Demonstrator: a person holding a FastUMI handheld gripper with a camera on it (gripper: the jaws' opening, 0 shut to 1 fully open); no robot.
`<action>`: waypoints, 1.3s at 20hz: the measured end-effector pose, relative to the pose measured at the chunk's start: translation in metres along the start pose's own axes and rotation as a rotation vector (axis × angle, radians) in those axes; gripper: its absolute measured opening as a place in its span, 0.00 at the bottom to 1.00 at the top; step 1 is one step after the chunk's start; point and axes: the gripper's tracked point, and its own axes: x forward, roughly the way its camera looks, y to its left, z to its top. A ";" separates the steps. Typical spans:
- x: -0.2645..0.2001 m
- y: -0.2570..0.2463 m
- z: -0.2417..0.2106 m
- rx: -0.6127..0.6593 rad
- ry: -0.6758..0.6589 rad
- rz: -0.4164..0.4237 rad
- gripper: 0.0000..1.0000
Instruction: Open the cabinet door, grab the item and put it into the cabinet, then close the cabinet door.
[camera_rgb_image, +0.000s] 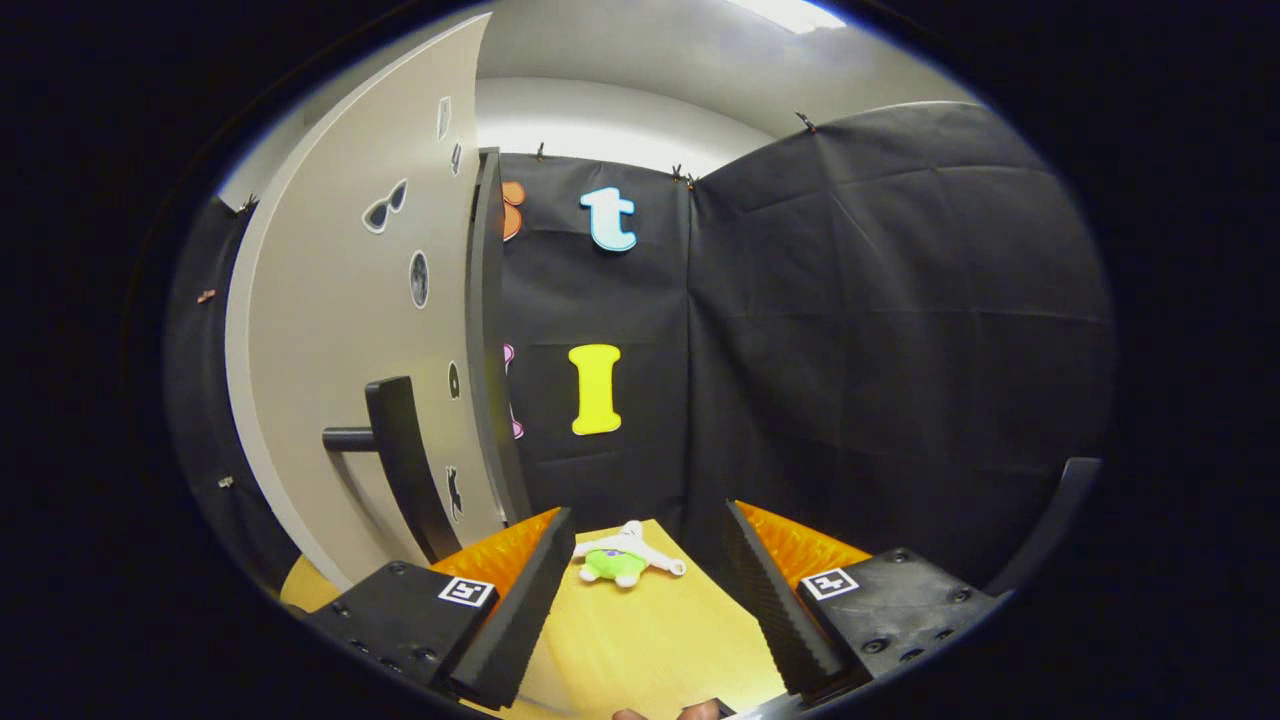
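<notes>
Gripper (640, 600): held above the counter, looking forward and slightly down; the fingers (515, 610) stand spread wide apart, with nothing between them but bare counter.

Toy (625, 560): a small plush, green body with white limbs, lying on the counter ahead of the fingers, close to the tip of the left one and not touching either. It lies near the counter's far edge, outside the cabinet.

Counter (650, 640): light yellowish wood, running from under the gripper to the booth wall.

Cabinet door (340, 330): a pale grey panel standing to the left of the fingers, rising tall above the counter. Its dark edge (490, 340) faces the camera, next to the black cloth. Whether the door is swung open or shut against its cabinet cannot be told from this angle; the cabinet's inside is not seen.

Handle (400, 460): a dark bar on a short stem, standing out from the lower part of the door, above and to the left of the left finger, apart from it.

Stickers (385, 205): small dark shapes with white outlines scattered down the door's face, one shaped like a pair of glasses, another an oval.

Wall (880, 330): black cloth behind and to the right of the counter, clipped along its top.

Hand (665, 712): a sliver of fingertips at the base of the gripper.
</notes>
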 end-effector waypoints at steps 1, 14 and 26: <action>-0.001 0.002 -0.001 -0.007 -0.001 0.004 0.96; -0.029 0.083 -0.012 -0.006 0.027 0.080 0.96; -0.033 0.210 -0.027 0.007 0.040 0.239 0.96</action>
